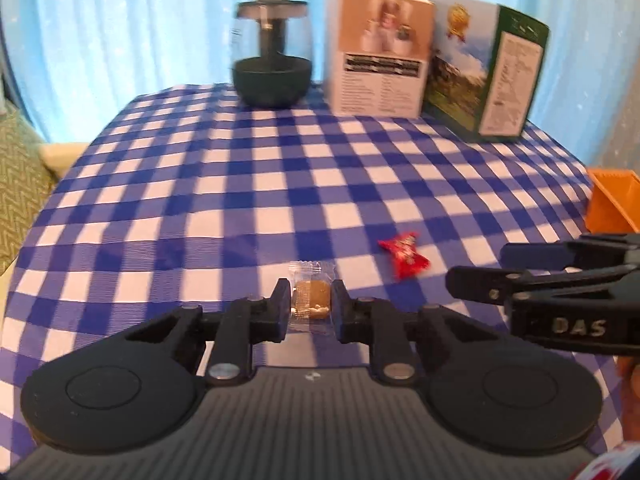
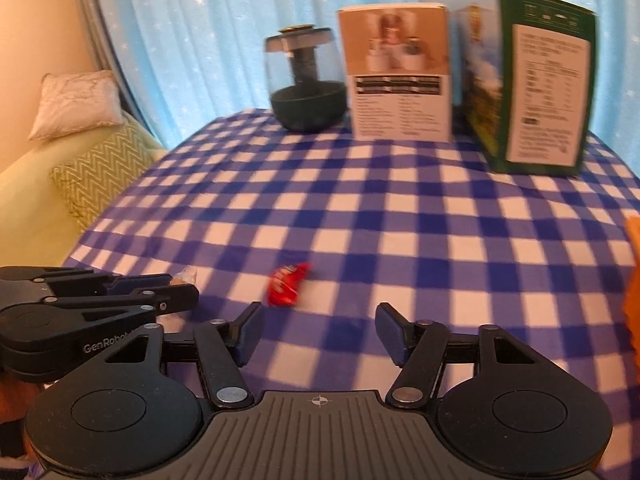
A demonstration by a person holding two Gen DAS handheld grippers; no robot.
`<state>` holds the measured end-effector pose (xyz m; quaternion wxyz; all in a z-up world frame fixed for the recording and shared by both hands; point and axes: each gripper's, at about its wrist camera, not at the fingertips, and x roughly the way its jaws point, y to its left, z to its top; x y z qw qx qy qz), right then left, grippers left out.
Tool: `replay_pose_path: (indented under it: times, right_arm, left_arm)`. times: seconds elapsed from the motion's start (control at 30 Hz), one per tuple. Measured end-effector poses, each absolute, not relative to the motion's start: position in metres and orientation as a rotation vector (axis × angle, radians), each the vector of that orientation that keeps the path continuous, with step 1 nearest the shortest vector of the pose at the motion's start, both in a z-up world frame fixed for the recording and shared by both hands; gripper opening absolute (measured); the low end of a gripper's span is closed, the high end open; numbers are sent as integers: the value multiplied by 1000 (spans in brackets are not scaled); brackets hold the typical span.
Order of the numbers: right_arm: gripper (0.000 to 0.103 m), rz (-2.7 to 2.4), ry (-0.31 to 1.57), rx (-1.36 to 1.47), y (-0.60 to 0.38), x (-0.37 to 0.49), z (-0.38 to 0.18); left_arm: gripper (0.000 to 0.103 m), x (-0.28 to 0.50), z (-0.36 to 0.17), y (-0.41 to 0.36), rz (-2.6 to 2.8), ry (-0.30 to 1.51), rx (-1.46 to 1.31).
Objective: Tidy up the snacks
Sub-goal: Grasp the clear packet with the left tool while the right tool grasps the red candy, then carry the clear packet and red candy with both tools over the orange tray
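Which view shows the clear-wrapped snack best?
The left wrist view: the clear-wrapped snack sits centred between the left claw pads, brown contents visible. The right wrist view shows only its tip behind that claw.

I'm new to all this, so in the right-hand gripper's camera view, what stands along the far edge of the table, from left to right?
Dark glass jar → white and tan box → green box.

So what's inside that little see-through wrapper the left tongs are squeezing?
Inside the clear wrapper, held between the left tongs, sits a brown square snack with a few pale bits below it. Its sides are hidden by the pads, so the rest can't be seen.
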<state>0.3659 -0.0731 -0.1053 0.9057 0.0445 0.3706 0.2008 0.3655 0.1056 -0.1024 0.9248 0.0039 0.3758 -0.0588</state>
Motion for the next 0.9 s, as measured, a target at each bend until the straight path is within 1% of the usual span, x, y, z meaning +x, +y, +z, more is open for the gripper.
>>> replay_pose_path:
  times: [0.07, 0.3, 0.37, 0.4, 0.43, 0.47, 0.67, 0.9]
  right_arm:
    - [52, 425, 761, 91, -64, 374, -108]
    - [41, 425, 759, 35, -37, 395, -121]
    - [35, 417, 763, 17, -31, 401, -125]
    - [33, 417, 762, 9, -29, 402, -126]
    - [30, 415, 760, -4, -27, 403, -127]
    - [23, 414, 759, -19, -26, 403, -127]
    - [22, 415, 754, -27, -36, 387, -119]
    - [22, 365, 765, 18, -67, 350, -96]
  left_arm:
    - [19, 366, -101, 113, -98, 771, -14]
    - [19, 367, -98, 126, -69, 765, -40]
    - [19, 366, -97, 126, -69, 763, -37]
    - [19, 366, -97, 125, -68, 761, -35]
    - [19, 366, -97, 124, -70, 760, -34]
    - [19, 366, -97, 124, -74, 760, -35]
    - [19, 363, -97, 118, -98, 767, -40]
    - [19, 344, -92, 100, -142, 777, -35]
